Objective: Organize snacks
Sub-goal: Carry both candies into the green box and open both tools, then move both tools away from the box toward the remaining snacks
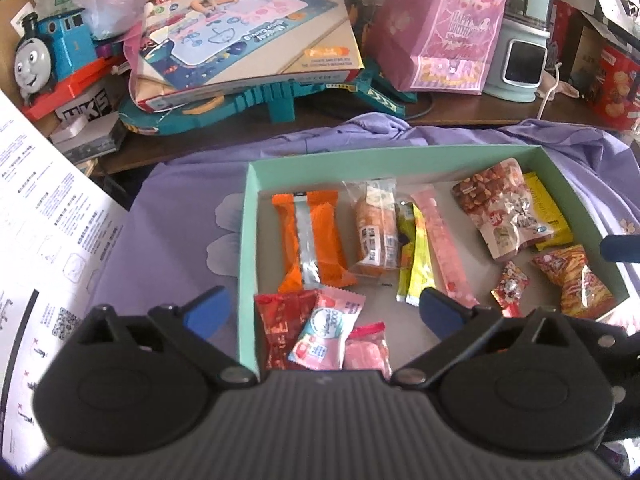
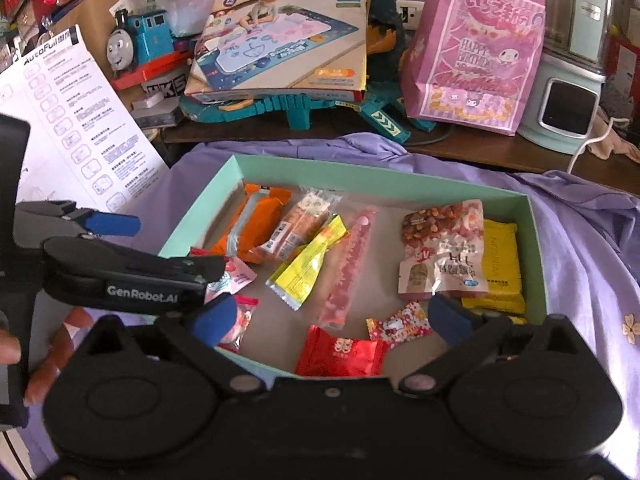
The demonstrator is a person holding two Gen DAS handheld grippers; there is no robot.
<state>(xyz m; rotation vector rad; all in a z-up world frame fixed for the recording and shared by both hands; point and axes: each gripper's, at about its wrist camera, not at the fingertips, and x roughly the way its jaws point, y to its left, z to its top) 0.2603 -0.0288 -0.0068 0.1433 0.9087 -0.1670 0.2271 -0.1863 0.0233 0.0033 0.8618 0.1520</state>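
A shallow green box (image 1: 250, 216) was seen lying on a purple cloth (image 1: 180, 208) spread over the bench, with the snacks laid loose across its floor. Both hand-held grippers were held above the box's near edge, and both were released, with nothing between the jaws.

The left hand-held gripper (image 1: 320, 312) was positioned over the near left corner of the box. Directly ahead of and below it lay a red packet (image 1: 280, 320), a pink-and-white packet (image 1: 330, 330) and a small pink candy (image 1: 368, 350), overlapping one another. Beyond them, an orange bar (image 1: 310, 240) was laid with its long axis running from the near edge toward the far edge, roughly in line with this gripper's fingers.

The right hand-held gripper (image 2: 326, 314) was positioned over the near edge nearer the middle. A red pouch (image 2: 340, 354) lay just below it, with a small red-and-white candy (image 2: 400, 324) beside that. A long pink stick (image 2: 348, 268) and a yellow packet (image 2: 308, 266) were seen ahead, both angled away toward the far edge. A bag of nuts (image 2: 442, 248) rested partly on a yellow wafer pack (image 2: 500, 268) by the right edge.

The corner cluster was judged nearer the left gripper; the red pouch, nearer the right.
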